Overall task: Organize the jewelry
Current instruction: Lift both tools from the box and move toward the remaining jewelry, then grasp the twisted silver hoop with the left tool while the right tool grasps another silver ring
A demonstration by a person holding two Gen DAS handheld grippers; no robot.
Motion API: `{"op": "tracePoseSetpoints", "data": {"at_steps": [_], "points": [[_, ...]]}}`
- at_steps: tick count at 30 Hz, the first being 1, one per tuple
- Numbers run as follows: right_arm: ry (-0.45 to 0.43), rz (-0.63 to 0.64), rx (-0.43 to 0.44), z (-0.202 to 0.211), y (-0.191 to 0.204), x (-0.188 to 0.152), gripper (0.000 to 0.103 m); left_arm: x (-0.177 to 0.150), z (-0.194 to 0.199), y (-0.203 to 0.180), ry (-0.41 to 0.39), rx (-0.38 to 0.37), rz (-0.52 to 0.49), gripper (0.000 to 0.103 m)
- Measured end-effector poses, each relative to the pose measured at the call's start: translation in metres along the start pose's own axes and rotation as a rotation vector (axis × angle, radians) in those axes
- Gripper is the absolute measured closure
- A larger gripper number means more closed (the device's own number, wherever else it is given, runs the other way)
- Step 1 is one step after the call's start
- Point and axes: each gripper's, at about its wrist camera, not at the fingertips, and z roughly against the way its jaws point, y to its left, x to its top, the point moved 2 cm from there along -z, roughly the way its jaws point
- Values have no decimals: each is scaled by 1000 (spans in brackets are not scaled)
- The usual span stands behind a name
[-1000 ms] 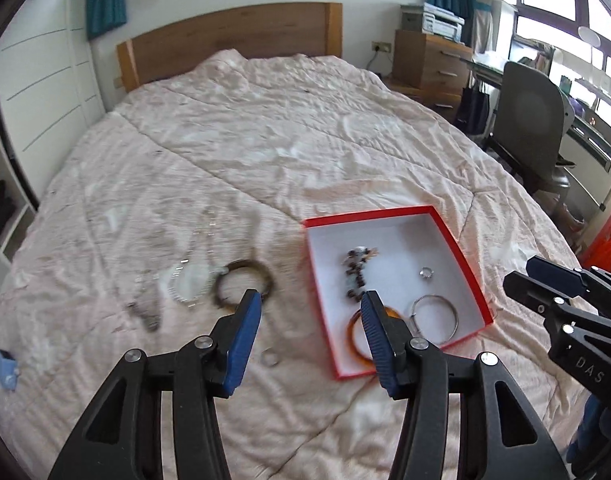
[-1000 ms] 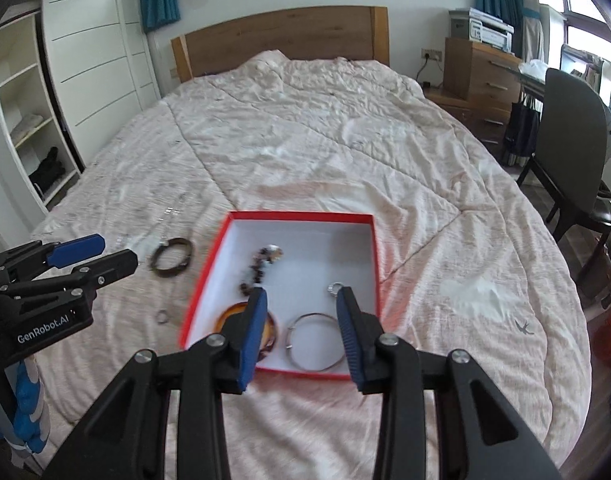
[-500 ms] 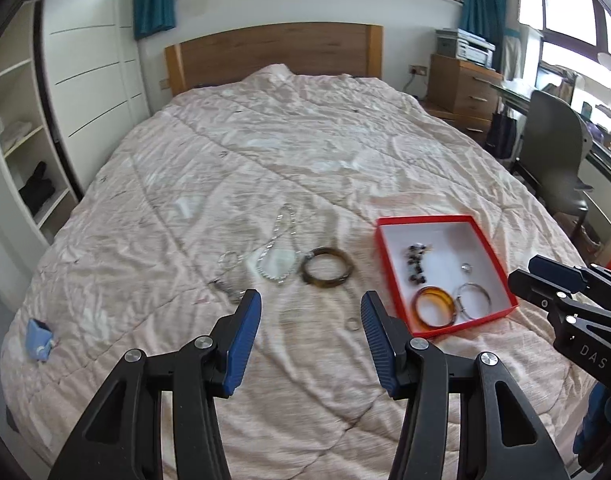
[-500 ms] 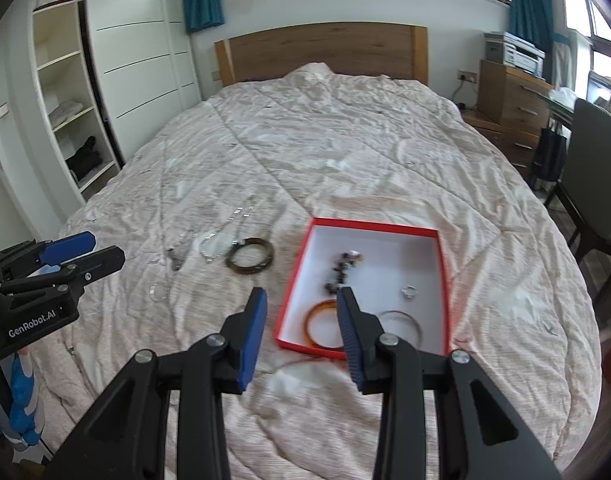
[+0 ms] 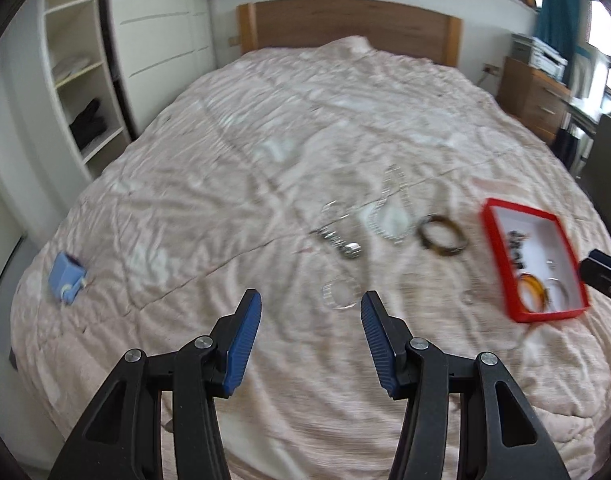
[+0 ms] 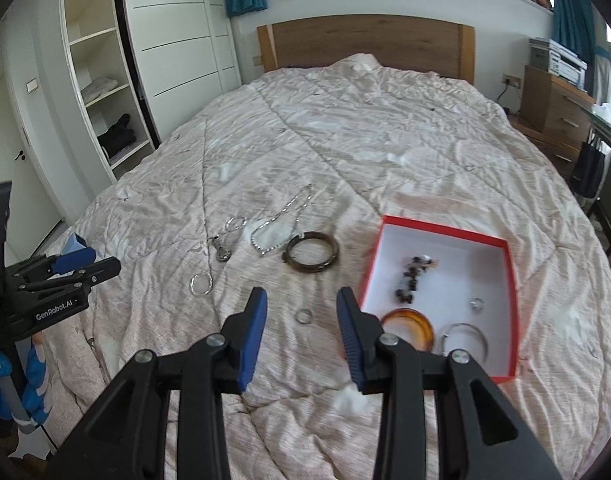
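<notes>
Loose jewelry lies on the pink quilt: a dark bangle (image 6: 313, 256) (image 5: 443, 236), a silver chain (image 6: 281, 220), a pendant piece (image 6: 223, 252), a silver hoop (image 6: 201, 283) (image 5: 339, 294) and a small ring (image 6: 304, 315). The red box (image 6: 441, 230) (image 5: 493, 248) holds a beaded bracelet (image 6: 413, 276), an amber bangle (image 6: 407, 330), a silver bangle (image 6: 465, 340) and a ring (image 6: 476, 303). My left gripper (image 5: 310, 312) (image 6: 77, 268) hangs open just short of the hoop. My right gripper (image 6: 302, 308) is open above the small ring, with nothing held.
A small blue box (image 5: 67, 282) sits near the bed's left edge. A white wardrobe with open shelves (image 6: 105, 92) stands to the left. A wooden headboard (image 6: 365, 44) is at the far end, and a dresser (image 6: 557, 108) and a chair are to the right.
Both grippers have swung left across the bed, away from the red box and toward the loose jewelry. The box has slid right in both views. Neither jaw opening has changed.
</notes>
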Motion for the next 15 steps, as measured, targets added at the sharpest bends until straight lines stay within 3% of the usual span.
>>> {"op": "tracePoseSetpoints", "data": {"at_steps": [6,15], "points": [[65,-3,29,-46,4,-10,68,-7,-33,19,38,-16,49,52],[158,-25,26,-110,-2,-25,68,-11,-86,-4,107,-96,9,52]]}}
